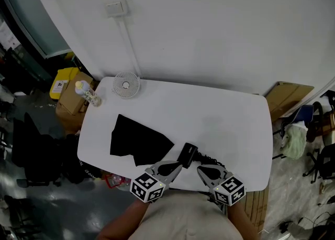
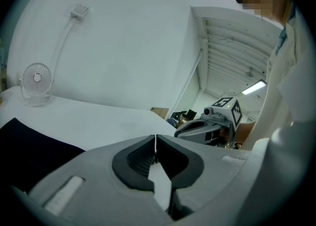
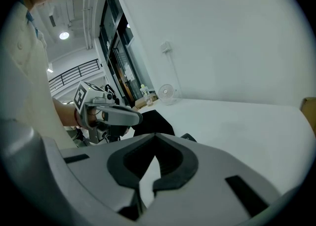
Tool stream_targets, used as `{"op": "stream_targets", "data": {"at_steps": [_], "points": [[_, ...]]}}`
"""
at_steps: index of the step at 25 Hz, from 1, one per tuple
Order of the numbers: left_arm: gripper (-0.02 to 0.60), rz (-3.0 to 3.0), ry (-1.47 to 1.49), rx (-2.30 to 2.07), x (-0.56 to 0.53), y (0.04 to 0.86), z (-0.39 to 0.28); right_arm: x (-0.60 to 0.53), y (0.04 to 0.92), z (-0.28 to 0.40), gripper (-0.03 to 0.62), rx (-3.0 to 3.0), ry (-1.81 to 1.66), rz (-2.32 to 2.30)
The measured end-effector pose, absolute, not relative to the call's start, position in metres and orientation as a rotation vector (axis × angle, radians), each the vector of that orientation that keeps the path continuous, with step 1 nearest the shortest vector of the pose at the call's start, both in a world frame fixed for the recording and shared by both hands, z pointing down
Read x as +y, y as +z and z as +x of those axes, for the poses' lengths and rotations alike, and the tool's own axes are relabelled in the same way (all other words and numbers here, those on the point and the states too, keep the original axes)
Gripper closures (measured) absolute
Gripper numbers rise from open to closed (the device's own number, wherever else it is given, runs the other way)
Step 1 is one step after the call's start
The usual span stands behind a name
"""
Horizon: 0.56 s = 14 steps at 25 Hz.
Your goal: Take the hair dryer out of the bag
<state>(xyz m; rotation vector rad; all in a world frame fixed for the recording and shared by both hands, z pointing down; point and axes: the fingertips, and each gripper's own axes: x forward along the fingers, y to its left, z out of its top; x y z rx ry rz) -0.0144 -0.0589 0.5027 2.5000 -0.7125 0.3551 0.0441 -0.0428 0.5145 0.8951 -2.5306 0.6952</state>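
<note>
The flat black bag (image 1: 138, 142) lies on the white table (image 1: 225, 113), left of centre. The black hair dryer (image 1: 187, 155) lies outside the bag, at its right corner, with the coiled cord (image 1: 208, 159) beside it. Just short of the dryer at the table's near edge, my left gripper (image 1: 177, 167) has its jaws shut and empty. To the right, near the cord, my right gripper (image 1: 202, 170) is shut and empty too. The left gripper view has its jaws (image 2: 156, 143) closed over the table, the bag (image 2: 29, 151) at the left. The right gripper view (image 3: 156, 138) has the bag (image 3: 153, 121) ahead.
A small white fan (image 1: 125, 84) stands at the table's far left corner, a bottle (image 1: 89, 95) next to it. A cardboard box (image 1: 70, 101) and a yellow container (image 1: 63, 80) sit on the floor to the left. A white wall (image 1: 209, 24) rises behind the table.
</note>
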Motion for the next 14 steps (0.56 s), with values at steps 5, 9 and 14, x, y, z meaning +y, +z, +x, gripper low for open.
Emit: {"op": "stream_targets", "data": {"at_steps": [5, 9, 14], "points": [[0.561, 2.494, 0.356, -0.713, -0.0596, 0.5045, -0.0158, -0.0422, 0.5163, 0.0449, 0.58, -2.528, 0.699, 0.892], [0.561, 2.494, 0.358, -0.716, -0.0588, 0.5047, -0.0169, -0.0395, 0.517, 0.0461, 0.58, -2.522, 0.697, 0.89], [0.561, 2.49, 0.358, -0.71, -0.0563, 0.5051, -0.0159, -0.0372, 0.5166, 0.0482, 0.58, -2.519, 0.701, 0.895]]}}
